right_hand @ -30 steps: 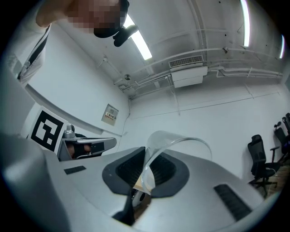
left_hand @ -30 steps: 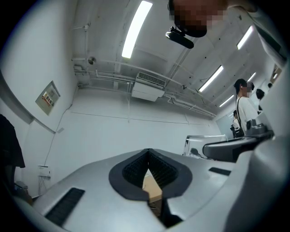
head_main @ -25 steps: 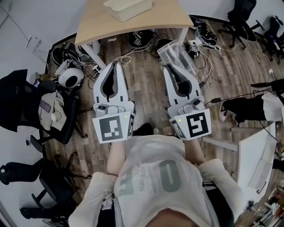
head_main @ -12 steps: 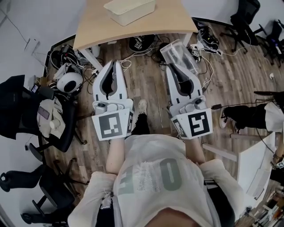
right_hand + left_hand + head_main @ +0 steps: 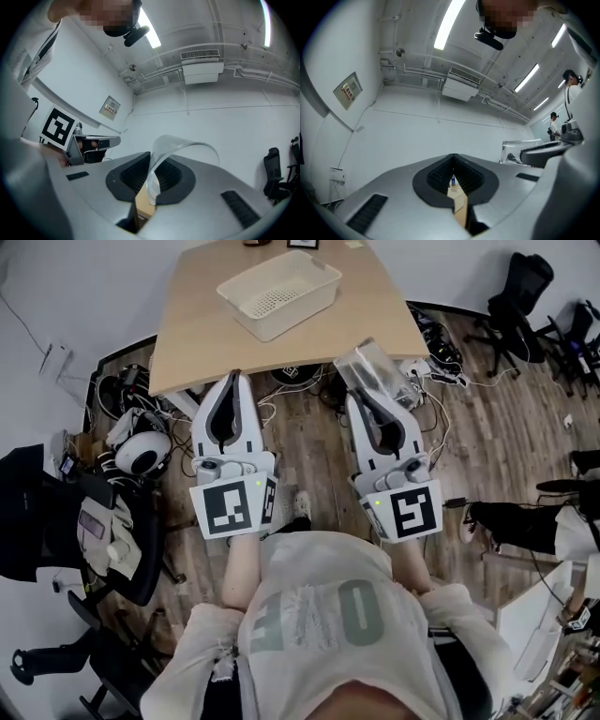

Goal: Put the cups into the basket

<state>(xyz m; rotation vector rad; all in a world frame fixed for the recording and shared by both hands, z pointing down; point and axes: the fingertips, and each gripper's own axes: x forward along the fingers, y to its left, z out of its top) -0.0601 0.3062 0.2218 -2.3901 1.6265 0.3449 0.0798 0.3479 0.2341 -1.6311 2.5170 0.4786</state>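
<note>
- Lowest in the head view is the person's pale shirt [image 5: 319, 615], both forearms reaching up the frame from it.
- Just above the shirt, each forearm ends at a marker cube, the left one [image 5: 230, 507] and the right one [image 5: 408, 514], with a shoe [image 5: 300, 505] on the wood floor [image 5: 314, 442] between them.
- The left tongs [image 5: 235, 379] sit left of centre with their tips at the worktop's near edge. In the left gripper view these tongs [image 5: 453, 159] are brought together with only a thin slit between them and nothing in it.
- The right tongs [image 5: 364, 395] sit right of centre, nipped down on the wall of a clear plastic cup [image 5: 375, 369]. The cup sticks out past their tips over the floor, beside the worktop's right corner.
- The right gripper view shows those tongs [image 5: 149, 185] almost together, with the cup [image 5: 180, 152] rim pinched between the pads and its clear body arching up and to the right.
- At the left edge stands a dark chair [image 5: 56, 521] draped with clothing, and cables [image 5: 427, 343] lie on the floor by the worktop's legs.
- Farther up, the pale wooden worktop [image 5: 187, 329] fills the top centre.
- On it, top centre and well apart from the cup, sits the white perforated basket [image 5: 295, 317].
</note>
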